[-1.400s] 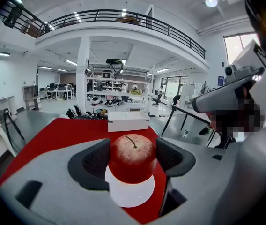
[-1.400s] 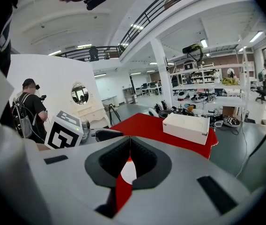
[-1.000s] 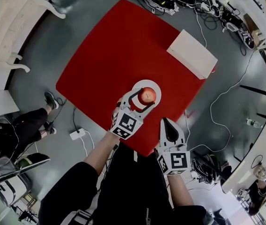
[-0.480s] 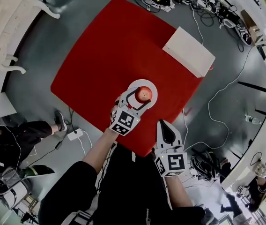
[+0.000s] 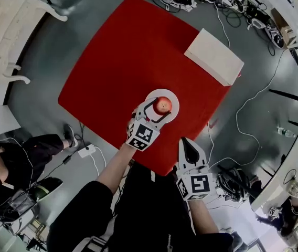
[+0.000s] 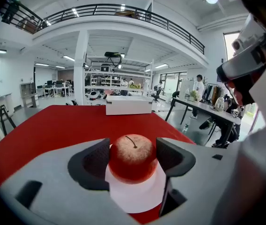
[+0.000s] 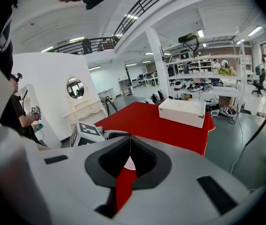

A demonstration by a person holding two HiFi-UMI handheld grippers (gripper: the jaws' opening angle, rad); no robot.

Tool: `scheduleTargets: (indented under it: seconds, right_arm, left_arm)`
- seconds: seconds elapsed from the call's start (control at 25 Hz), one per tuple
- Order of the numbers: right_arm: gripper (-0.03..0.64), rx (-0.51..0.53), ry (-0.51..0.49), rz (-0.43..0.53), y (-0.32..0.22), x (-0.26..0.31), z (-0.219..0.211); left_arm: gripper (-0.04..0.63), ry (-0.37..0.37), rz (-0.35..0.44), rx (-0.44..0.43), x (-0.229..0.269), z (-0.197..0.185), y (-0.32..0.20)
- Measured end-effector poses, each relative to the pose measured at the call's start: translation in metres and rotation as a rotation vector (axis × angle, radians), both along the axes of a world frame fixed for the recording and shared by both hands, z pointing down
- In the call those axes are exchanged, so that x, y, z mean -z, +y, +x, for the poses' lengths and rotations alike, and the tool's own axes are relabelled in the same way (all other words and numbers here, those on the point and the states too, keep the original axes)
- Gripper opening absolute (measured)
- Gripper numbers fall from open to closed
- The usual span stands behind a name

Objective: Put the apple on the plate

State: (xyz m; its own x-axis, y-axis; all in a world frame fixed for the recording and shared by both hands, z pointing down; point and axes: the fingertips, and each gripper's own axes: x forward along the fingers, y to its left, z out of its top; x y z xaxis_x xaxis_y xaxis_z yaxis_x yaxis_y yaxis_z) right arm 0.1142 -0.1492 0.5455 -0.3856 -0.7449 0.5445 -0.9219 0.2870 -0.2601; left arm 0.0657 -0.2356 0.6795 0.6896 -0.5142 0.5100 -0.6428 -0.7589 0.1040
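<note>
A red apple (image 6: 132, 156) with its stem up is between the dark pads (image 6: 98, 158) of my left gripper (image 5: 159, 109), which press on both of its sides. Right under it lies the white plate (image 5: 173, 95), near the front edge of the red table (image 5: 123, 62). The apple's underside looks down at the plate, but I cannot tell if it rests there. My right gripper (image 5: 187, 142) hangs off the table's front edge, to the right of the plate. Its jaws meet at the tips (image 7: 129, 146) with nothing between them.
A white box (image 5: 214, 56) lies at the table's far right corner and also shows in the right gripper view as the box (image 7: 182, 111). Cables and gear lie on the floor beyond the table. A person sits at the left, and a white dresser with a mirror (image 7: 76, 88) stands there.
My left gripper has sunk a little toward the plate with the apple still in it. The right gripper has stayed put. The seated person at the left has shifted their legs.
</note>
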Motion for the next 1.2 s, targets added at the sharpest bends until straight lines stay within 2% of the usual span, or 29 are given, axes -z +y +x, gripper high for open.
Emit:
scheduleTargets:
  seconds: [0.32,1.2]
  right_arm:
    - [0.012,-0.003,0.003,-0.011,-0.001,-0.004,0.001]
    - [0.012,-0.024,0.005,-0.015,0.010,-0.001,0.005]
  left_arm:
    - [0.311,0.022,0.013,-0.020,-0.002,0.001,0.001]
    - [0.311,-0.011,0.047,-0.044,-0.001,0.008,0.003]
